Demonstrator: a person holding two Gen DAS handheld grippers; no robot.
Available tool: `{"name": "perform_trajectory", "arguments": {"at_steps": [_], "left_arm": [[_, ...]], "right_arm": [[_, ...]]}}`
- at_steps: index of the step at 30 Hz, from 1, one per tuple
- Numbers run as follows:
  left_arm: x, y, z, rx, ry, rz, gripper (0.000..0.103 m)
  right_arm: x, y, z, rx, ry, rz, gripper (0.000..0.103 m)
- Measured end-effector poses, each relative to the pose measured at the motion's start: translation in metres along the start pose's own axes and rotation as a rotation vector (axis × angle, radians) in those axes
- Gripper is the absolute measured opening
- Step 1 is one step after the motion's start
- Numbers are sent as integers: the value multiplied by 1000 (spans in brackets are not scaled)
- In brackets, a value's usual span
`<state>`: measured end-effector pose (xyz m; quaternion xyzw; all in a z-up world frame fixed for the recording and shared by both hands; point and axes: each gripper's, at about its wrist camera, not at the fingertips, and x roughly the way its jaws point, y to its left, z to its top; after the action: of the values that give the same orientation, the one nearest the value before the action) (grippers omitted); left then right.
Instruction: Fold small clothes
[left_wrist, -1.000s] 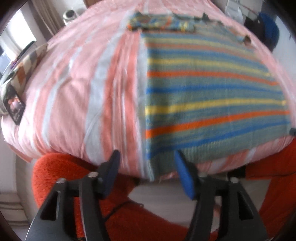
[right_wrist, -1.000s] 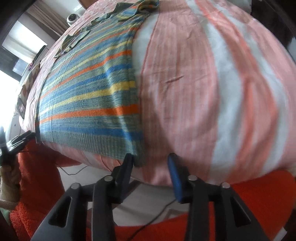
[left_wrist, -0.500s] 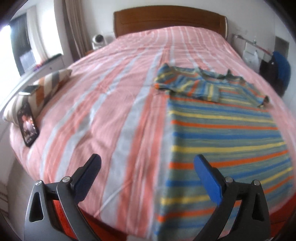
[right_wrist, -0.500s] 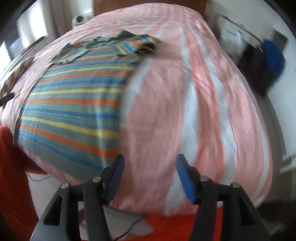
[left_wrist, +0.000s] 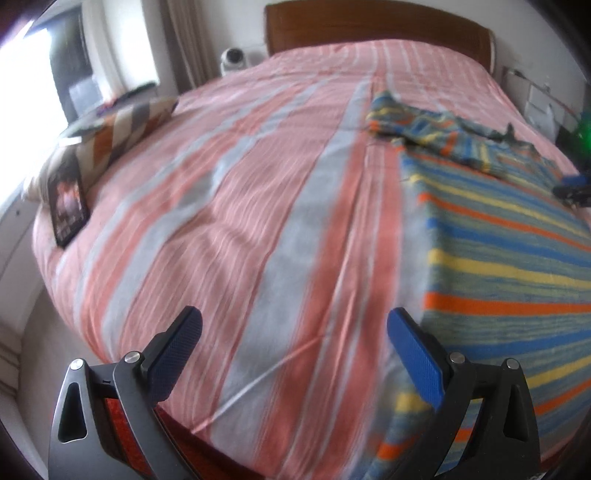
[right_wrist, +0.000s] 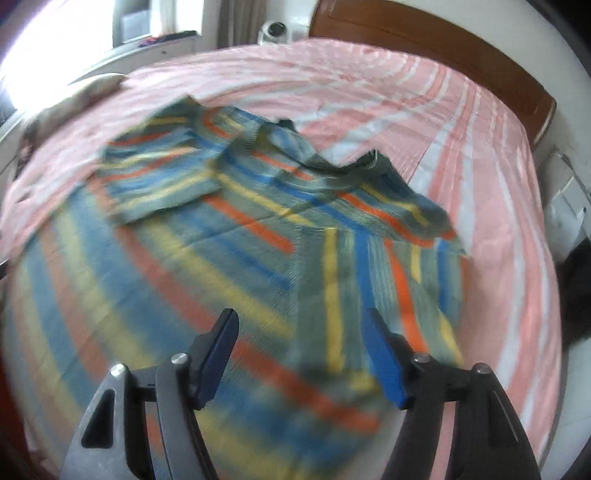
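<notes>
Where the left wrist view looks down the bed (left_wrist: 236, 229), the left tongs (left_wrist: 293, 341) stand spread wide at the bottom of the frame with nothing between them, over pink and grey striped bedding. At the right of the frame lies the striped shirt (left_wrist: 509, 266), flat on the bed. At the left edge a dark tablet (left_wrist: 68, 205) leans by a patterned pillow (left_wrist: 122, 129); no writing on it can be read.

Over in the right wrist view, the right tongs (right_wrist: 299, 350) are opening, empty, above the shirt (right_wrist: 229, 236), which fills the middle of the blurred frame, its sleeves folded inward. No label is legible.
</notes>
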<state>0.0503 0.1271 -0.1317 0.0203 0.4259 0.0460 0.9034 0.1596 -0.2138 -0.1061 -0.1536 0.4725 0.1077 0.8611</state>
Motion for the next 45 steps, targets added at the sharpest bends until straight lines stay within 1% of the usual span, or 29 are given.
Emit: {"name": "perform_trajectory", "arguments": {"at_steps": [1,2,3,4,5,6,7,8,9,10,11,13,14,15,17,18,21,23,26,27,29,31,35,39,41,42,44,45], "left_arm": [[3,4,0,-22,16,-16,101],[6,6,0,-39,30,-25,101],[8,9,-1,-54,40,-30,101],[9,11,-1,-65,45,-36,101],[10,12,-1,-72,46,-40,101],[10,12,-1,-73,46,-40,101],[11,11,-1,-71,44,-36,101],[12,10,0,-68,44,-33,101],[12,8,0,-64,42,-27,101],[12,7,0,-61,41,-25,101],[12,6,0,-58,39,-21,101],[12,4,-1,-51,35,-10,101],[11,3,-2,-49,33,-6,101],[11,3,-2,-47,32,-2,101],[11,2,-3,-45,28,5,101],[10,3,-3,-44,26,6,101],[10,3,-5,-40,26,8,101],[10,4,-4,-42,28,7,102],[12,3,-5,-43,30,11,103],[11,3,-5,-42,29,11,103],[12,4,-5,-43,29,9,103],[13,5,-5,-45,30,4,103],[13,4,-4,-44,19,8,103],[14,3,-6,-48,11,11,103],[16,3,-7,-57,7,6,103],[16,4,-7,-62,4,2,103],[17,4,-7,-68,-1,1,103],[17,3,-8,-61,-3,5,103]], "right_arm": [[13,-9,0,36,32,-5,47],[21,-24,-2,103,48,8,30],[17,-35,-3,146,40,-10,6],[9,-51,-5,196,20,-51,6],[-3,-69,-10,253,-9,-60,5],[-19,-95,-17,321,-39,-92,5],[-34,-123,-27,381,-56,-149,5],[-43,-140,-34,419,-62,-181,5],[-57,-169,-48,487,-65,-231,5],[-66,-189,-60,537,-62,-262,5],[-76,-214,-78,604,-49,-293,5],[-79,-234,-102,668,-17,-316,5],[-77,-241,-114,702,6,-302,5],[-70,-244,-131,747,34,-278,5],[-59,-241,-147,780,60,-259,5],[-54,-239,-156,790,72,-271,5],[-55,-241,-177,851,42,-281,5],[-59,-245,-186,882,27,-280,4],[-63,-253,-207,947,12,-244,4],[-64,-256,-214,977,-1,-210,5],[-66,-259,-217,991,-7,-190,5],[-69,-258,-215,973,6,-199,5],[-79,-259,-223,961,28,-213,5],[-99,-261,-231,969,39,-282,9],[-112,-256,-226,957,-1,-299,10],[-120,-248,-218,925,-41,-271,10],[-125,-235,-208,855,-85,-207,12],[-124,-226,-199,811,-103,-176,20]]}}
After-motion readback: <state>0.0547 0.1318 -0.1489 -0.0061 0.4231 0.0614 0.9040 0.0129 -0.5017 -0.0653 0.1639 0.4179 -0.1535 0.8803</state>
